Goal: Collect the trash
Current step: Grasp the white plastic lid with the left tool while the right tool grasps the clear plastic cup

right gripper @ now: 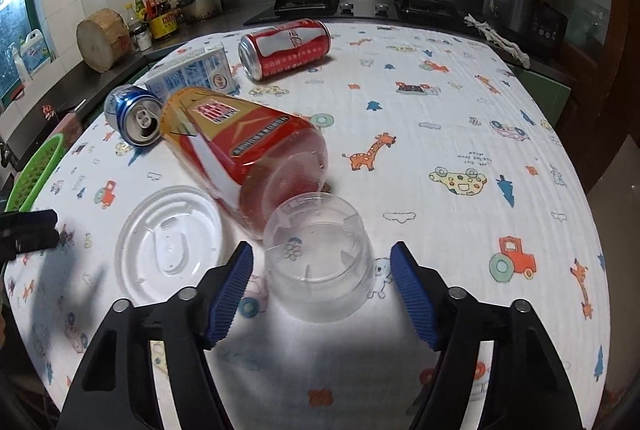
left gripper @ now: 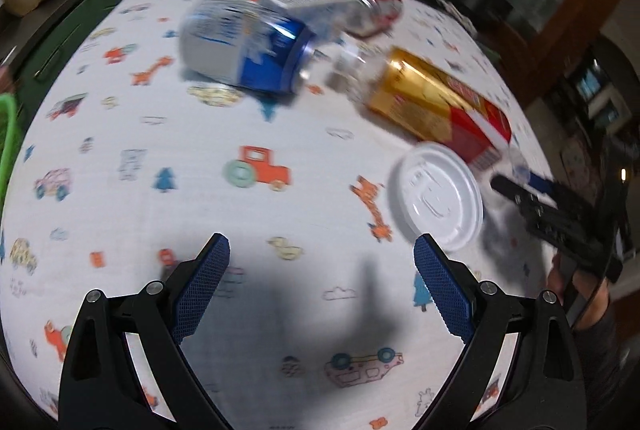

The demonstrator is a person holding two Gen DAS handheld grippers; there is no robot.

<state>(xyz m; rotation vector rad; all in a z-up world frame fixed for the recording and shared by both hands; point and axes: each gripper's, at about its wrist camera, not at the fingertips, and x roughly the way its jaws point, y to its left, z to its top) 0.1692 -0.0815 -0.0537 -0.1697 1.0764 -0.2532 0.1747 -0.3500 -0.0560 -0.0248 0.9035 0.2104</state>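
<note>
Blur softened the left wrist view, where the left gripper [left gripper: 322,294] hung wide open and empty above the white cartoon-printed tablecloth [left gripper: 168,134]. Beyond it lay a blue-and-silver drink can [left gripper: 248,50], a gold-and-red plastic bottle [left gripper: 436,106] and a round white plastic lid [left gripper: 436,196], the lid just beside the right blue pad.

From the right wrist view, the right gripper [right gripper: 322,290] straddled a clear plastic cup [right gripper: 320,262] with a gap on each side. A red cola can [right gripper: 286,48] and a white-and-blue carton [right gripper: 196,74] lay farther back, a green plastic basket [right gripper: 38,174] at the left edge.
</note>
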